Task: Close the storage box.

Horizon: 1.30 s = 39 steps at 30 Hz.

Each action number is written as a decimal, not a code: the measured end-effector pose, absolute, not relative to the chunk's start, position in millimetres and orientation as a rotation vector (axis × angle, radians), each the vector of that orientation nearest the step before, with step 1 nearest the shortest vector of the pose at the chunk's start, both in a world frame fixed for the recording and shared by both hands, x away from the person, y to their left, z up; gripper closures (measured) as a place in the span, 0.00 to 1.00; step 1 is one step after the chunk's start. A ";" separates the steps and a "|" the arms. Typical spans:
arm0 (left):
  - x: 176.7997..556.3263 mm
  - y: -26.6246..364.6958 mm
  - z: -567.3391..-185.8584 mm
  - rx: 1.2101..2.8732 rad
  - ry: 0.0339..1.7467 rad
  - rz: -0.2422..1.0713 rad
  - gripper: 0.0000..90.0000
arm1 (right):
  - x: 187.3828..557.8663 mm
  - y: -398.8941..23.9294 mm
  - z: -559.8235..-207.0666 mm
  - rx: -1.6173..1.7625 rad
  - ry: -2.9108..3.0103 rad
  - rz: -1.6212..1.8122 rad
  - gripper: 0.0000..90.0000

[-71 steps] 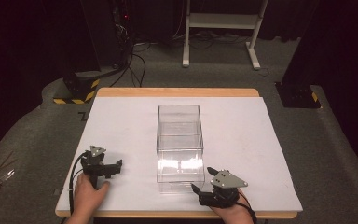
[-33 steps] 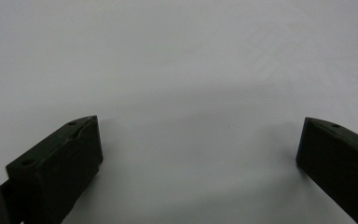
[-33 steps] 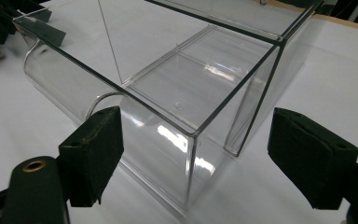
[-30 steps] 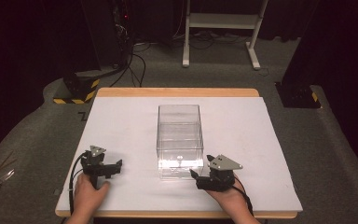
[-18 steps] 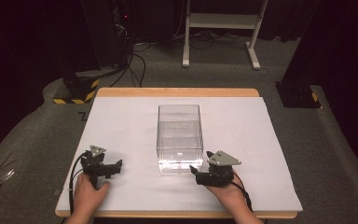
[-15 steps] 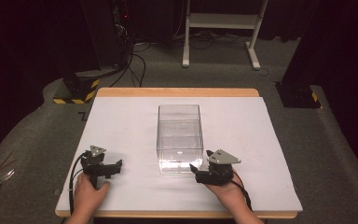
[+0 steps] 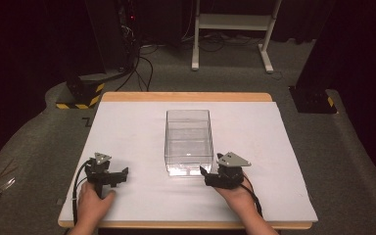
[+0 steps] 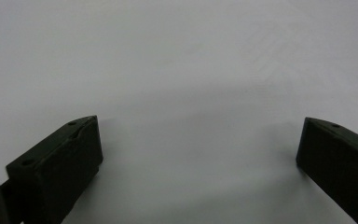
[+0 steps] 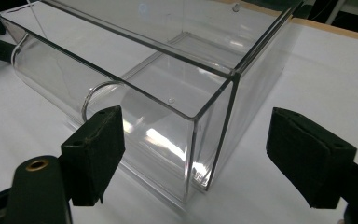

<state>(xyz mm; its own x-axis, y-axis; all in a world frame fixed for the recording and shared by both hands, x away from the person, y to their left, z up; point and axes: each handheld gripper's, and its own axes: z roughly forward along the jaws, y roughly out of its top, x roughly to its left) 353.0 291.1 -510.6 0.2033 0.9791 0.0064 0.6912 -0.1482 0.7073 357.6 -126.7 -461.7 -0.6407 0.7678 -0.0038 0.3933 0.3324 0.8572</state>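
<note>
Clear plastic box [image 9: 177,107] is being approached at its near corner by the closing, still-empty right gripper [image 9: 196,154], so a firm pinch is needed next, while the left gripper [image 8: 198,144] is held open over the white table [image 8: 177,56].

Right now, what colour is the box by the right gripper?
Colourless clear plastic box; right gripper view shows it best.

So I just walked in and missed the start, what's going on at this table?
A person sits at a white table with a claw in each hand. The right claw is at the near right corner of a clear plastic box and its jaws are closing, with that corner between them but not pressed yet. The left claw rests open on bare table at the left, apart from the box. The box looks empty.
</note>
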 end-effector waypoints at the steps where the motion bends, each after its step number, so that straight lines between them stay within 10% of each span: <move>1: 353.0 291.1 -510.6 1.909 1.549 0.649 0.01 | 359.2 -126.4 -461.9 1.030 2.189 1.235 0.22; 39: 353.0 291.0 -510.7 1.907 1.549 0.650 0.01 | 387.2 -121.6 -461.7 1.108 2.128 1.221 0.27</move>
